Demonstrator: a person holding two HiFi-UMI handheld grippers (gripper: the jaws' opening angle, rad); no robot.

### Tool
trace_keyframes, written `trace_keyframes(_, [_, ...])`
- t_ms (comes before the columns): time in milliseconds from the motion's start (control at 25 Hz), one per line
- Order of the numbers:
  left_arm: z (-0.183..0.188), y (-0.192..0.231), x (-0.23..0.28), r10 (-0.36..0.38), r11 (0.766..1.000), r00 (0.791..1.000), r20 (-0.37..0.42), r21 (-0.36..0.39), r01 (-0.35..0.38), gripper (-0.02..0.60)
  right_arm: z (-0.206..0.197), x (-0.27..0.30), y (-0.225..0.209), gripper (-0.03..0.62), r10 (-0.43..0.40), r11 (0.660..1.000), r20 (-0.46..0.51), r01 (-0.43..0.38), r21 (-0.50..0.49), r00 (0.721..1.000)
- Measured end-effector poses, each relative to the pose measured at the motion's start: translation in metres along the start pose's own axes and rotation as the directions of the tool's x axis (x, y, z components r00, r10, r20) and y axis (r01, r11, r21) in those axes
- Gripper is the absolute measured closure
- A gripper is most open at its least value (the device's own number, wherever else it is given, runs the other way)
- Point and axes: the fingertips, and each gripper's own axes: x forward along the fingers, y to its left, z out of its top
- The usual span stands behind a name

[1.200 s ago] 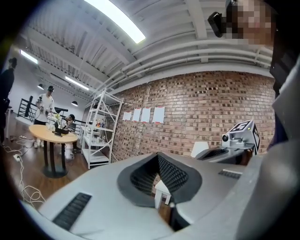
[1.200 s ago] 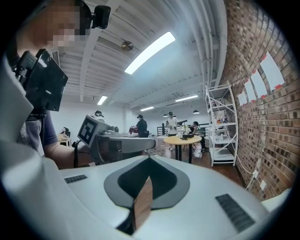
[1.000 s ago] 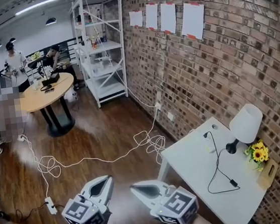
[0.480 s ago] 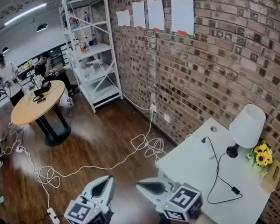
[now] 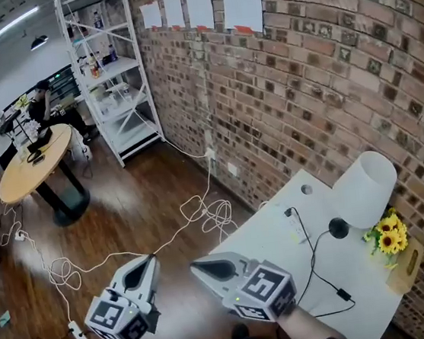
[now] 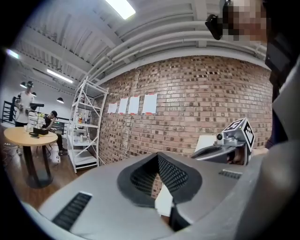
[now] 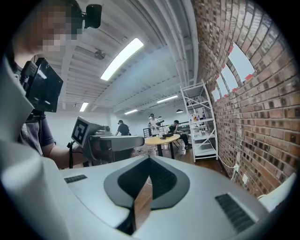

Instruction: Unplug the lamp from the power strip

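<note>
Grey left gripper and grey right gripper closed, empty: we judge nothing in reach. White-shaded lamp and white power strip sit at 3 o'clock on white counter.

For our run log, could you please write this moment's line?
left gripper: shut, empty | right gripper: shut, empty | lamp: on table | plug: in power strip

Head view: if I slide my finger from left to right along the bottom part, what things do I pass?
First the floor power strip → left gripper → right gripper → black plug → lamp.
</note>
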Motion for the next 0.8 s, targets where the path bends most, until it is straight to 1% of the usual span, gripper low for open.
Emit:
trace_keyframes(120, [-0.003, -0.008, 0.021, -0.013, 1.0, 1.0, -0.025, 0.016, 0.013, 0.561, -0.003, -0.009, -0.02, 0.606, -0.003, 1.0, -0.004, 0.003, 0.015, 1.0])
trace_keyframes(240, [0.003, -0.026, 0.037, -0.034, 0.999, 0.998, -0.06, -0.038, 0.031, 0.561, -0.005, -0.015, -0.033, 0.606, 0.001, 1.0, -0.005, 0.0, 0.025, 1.0])
trace_keyframes(320, [0.004, -0.029, 0.044, -0.026, 0.999, 0.997, -0.071, -0.048, 0.023, 0.561, -0.006, -0.018, -0.039, 0.606, 0.003, 1.0, -0.002, -0.003, 0.029, 1.0])
trace_keyframes(400, [0.005, -0.028, 0.05, -0.014, 0.999, 0.998, -0.068, -0.033, 0.011, 0.561, -0.006, -0.02, -0.046, 0.606, 0.006, 1.0, 0.001, -0.006, 0.029, 1.0])
trace_keyframes(480, [0.0, -0.031, 0.054, -0.031, 1.0, 0.998, -0.059, -0.004, 0.031, 0.561, -0.008, -0.021, -0.052, 0.606, 0.01, 0.999, 0.004, -0.01, 0.035, 1.0])
trace_keyframes(560, [-0.007, -0.034, 0.057, -0.041, 0.999, 0.997, -0.069, -0.009, 0.041, 0.561, -0.011, -0.024, -0.058, 0.606, 0.005, 0.999, 0.005, -0.005, 0.046, 1.0])
trace_keyframes(600, [-0.011, -0.034, 0.06, -0.034, 0.999, 0.996, -0.08, -0.023, 0.032, 0.561, -0.011, -0.025, -0.062, 0.606, 0.002, 0.999, 0.007, -0.002, 0.049, 1.0])
trace_keyframes(680, [-0.014, -0.031, 0.064, 0.0, 0.998, 0.994, -0.106, -0.06, -0.007, 0.561, -0.008, -0.028, -0.066, 0.606, 0.002, 0.999, 0.013, -0.003, 0.054, 1.0])
trace_keyframes(720, [-0.014, -0.028, 0.066, 0.018, 0.998, 0.993, -0.115, -0.065, -0.026, 0.561, -0.008, -0.028, -0.068, 0.606, 0.002, 0.998, 0.014, -0.002, 0.057, 1.0])
trace_keyframes(800, [-0.012, -0.025, 0.071, 0.031, 0.998, 0.992, -0.12, -0.056, -0.038, 0.561, -0.008, -0.03, -0.073, 0.606, -0.002, 0.998, 0.015, 0.001, 0.062, 1.0])
